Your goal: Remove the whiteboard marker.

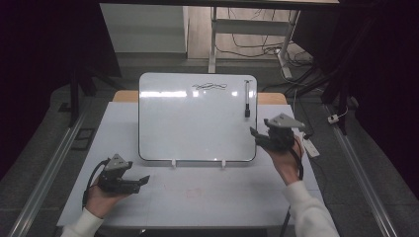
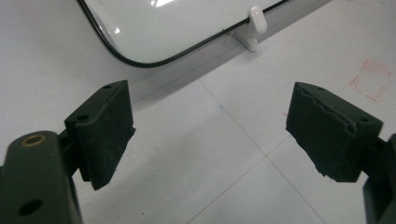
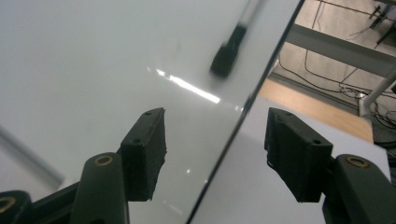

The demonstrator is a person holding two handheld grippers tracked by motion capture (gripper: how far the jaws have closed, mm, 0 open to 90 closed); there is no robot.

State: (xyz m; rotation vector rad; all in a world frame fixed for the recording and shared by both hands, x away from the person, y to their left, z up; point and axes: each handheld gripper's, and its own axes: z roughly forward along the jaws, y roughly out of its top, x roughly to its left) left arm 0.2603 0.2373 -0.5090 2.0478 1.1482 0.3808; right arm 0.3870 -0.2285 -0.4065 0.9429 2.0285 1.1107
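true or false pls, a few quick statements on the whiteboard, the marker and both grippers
1. The whiteboard carries a scribble near its top edge. True.
2. The marker lies on the table in front of the board. False: it sits on the board's face near the right edge.
3. The left gripper is shut on the marker. False: its jaws stand wide apart over bare table, holding nothing.
4. The right gripper is open, its jaws either side of the board's right edge. True.
5. The board stands on two small white feet. True.
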